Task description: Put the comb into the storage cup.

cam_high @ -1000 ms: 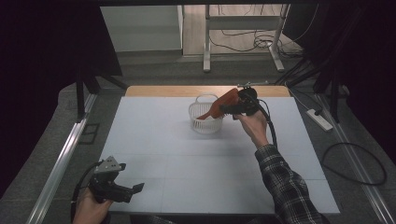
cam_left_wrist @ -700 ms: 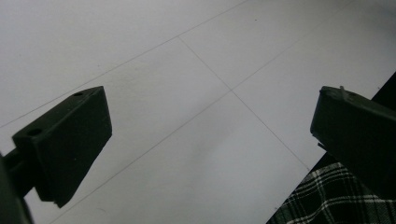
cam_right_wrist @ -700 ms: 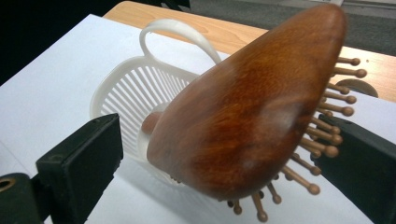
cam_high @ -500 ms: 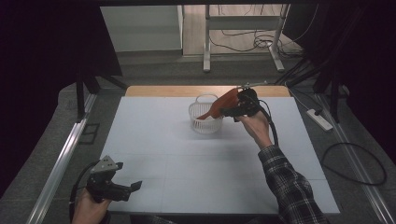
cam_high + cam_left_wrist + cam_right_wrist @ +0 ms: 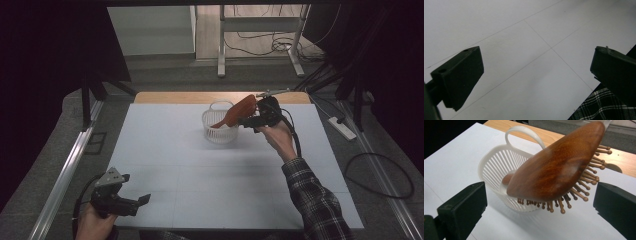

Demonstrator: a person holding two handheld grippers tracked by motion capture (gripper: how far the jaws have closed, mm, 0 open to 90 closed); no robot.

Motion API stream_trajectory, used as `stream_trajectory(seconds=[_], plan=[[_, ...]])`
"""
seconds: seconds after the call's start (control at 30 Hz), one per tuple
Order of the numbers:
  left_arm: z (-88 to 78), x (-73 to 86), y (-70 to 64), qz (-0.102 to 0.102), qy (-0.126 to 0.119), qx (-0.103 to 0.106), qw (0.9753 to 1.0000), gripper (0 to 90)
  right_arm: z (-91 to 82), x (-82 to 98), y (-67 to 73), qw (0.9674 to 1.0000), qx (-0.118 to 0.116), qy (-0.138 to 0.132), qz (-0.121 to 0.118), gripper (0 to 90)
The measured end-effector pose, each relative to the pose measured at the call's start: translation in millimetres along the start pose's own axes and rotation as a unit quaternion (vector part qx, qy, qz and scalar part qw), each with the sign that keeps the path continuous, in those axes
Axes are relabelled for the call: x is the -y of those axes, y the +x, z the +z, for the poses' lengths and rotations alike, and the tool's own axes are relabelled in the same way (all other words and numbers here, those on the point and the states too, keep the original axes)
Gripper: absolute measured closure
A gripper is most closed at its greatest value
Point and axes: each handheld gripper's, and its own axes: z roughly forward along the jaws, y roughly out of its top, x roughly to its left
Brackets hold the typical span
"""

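In the high view, a white slatted basket (image 5: 219,126) with a loop handle stands on the white table (image 5: 165,150), toward its far edge. A wooden hairbrush (image 5: 235,113) leans in it: the handle end goes down inside, while the broad paddle head rises over the rim on the right side. The right gripper (image 5: 250,119) sits just beside that head, borne by a hand (image 5: 276,138) whose plaid-sleeved forearm reaches in from the lower right. The left gripper (image 5: 142,200) rests low at the near left corner of the table, well apart from the basket, its jaws pointing right.

In the left gripper view, the two black jaws stand wide apart over the bare table sheet (image 5: 529,50), with nothing between them. A patch of plaid cloth (image 5: 599,107) shows at the lower right.

In the right gripper view, the hairbrush (image 5: 556,167) lies across the basket's (image 5: 491,167) rim, polished back upward, bristles pointing down and to the right. The jaws have just been opening and now stand wide on either side of the brush head, neither pad touching it.
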Motion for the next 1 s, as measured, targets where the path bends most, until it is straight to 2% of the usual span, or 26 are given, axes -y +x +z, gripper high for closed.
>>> stream_trajectory(seconds=[0.33,0.77,1.0], plan=[[-0.7,1.1,0.6,0.0,0.0,0.002,1.0,0.0,-6.9,3.6,4.6,0.9998,0.006,-0.007,-0.015,0.0],[0.1,0.8,0.4,0.002,0.004,0.004,1.0,0.0,-13.3,13.9,4.6,0.9996,0.005,0.008,-0.028,0.0],[0.4,0.7,0.2,0.002,0.006,0.005,1.0,0.0,-16.9,18.4,7.8,0.9994,0.004,0.004,-0.034,0.0]])
